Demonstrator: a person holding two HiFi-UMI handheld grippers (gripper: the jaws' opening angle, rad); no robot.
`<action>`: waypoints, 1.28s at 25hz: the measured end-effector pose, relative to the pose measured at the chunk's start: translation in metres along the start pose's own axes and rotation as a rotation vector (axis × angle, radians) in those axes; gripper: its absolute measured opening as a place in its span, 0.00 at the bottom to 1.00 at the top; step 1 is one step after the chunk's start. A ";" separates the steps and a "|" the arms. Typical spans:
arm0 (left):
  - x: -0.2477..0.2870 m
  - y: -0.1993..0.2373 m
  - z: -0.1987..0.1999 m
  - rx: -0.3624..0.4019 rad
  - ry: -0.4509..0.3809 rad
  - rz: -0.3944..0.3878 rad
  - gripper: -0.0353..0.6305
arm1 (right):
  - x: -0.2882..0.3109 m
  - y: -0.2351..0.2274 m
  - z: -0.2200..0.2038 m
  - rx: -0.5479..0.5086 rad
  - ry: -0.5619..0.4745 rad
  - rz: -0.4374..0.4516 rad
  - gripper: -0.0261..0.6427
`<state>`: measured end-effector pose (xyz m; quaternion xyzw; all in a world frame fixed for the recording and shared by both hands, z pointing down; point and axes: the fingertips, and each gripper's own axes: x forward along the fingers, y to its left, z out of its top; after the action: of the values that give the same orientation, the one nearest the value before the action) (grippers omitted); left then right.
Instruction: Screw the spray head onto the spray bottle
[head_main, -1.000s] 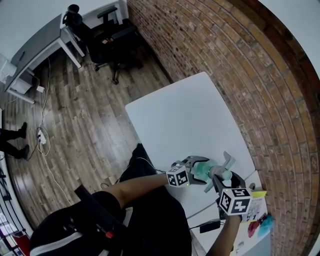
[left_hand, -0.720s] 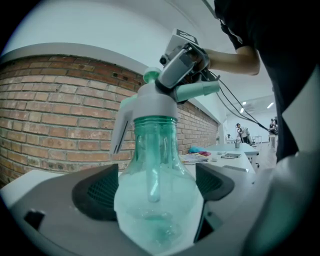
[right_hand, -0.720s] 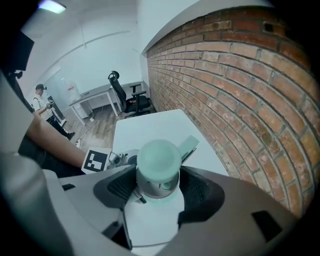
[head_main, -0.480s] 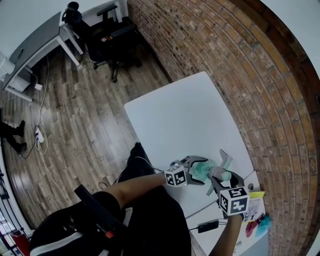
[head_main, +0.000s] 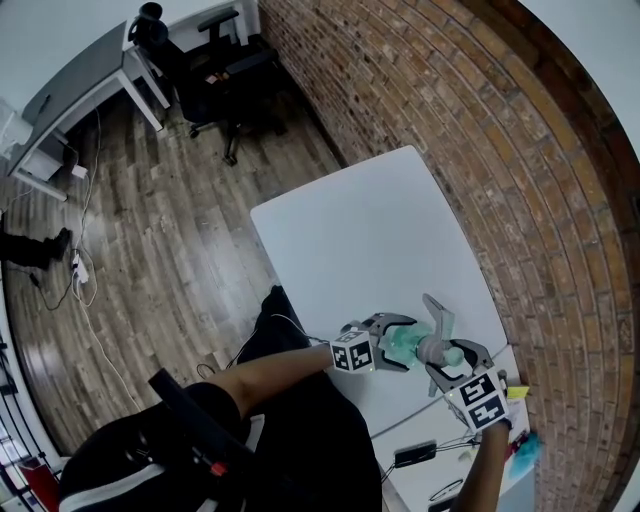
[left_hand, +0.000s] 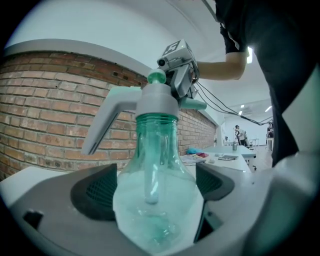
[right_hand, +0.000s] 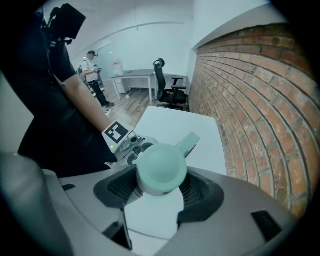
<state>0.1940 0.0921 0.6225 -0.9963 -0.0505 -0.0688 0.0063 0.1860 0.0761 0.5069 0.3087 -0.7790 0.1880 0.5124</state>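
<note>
Over a white surface (head_main: 370, 230), the left tool (left_hand: 152, 192) is gripping the spray bottle (left_hand: 156, 165), the right tool (right_hand: 159, 187) clamping its spray head (right_hand: 161, 170).

The head view looks steeply down from above the white table (head_main: 370, 230). Both gripper views face each other at close range, sharing the spray bottle (left_hand: 155, 200).

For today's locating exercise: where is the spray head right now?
Head view, lower right: the spray head sits on the spray bottle, between left gripper and right gripper.
</note>
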 end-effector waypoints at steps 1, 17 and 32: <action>0.000 0.000 0.000 0.000 0.000 0.001 0.77 | 0.000 0.000 0.000 -0.029 0.009 0.018 0.44; -0.001 0.000 0.000 -0.002 0.005 0.009 0.77 | 0.003 0.006 -0.003 -0.430 0.117 0.160 0.44; -0.001 0.000 0.001 -0.005 0.007 0.003 0.77 | -0.019 -0.004 0.019 -0.199 -0.026 0.083 0.44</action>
<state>0.1935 0.0917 0.6215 -0.9962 -0.0487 -0.0725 0.0043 0.1808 0.0671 0.4818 0.2263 -0.8126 0.1268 0.5220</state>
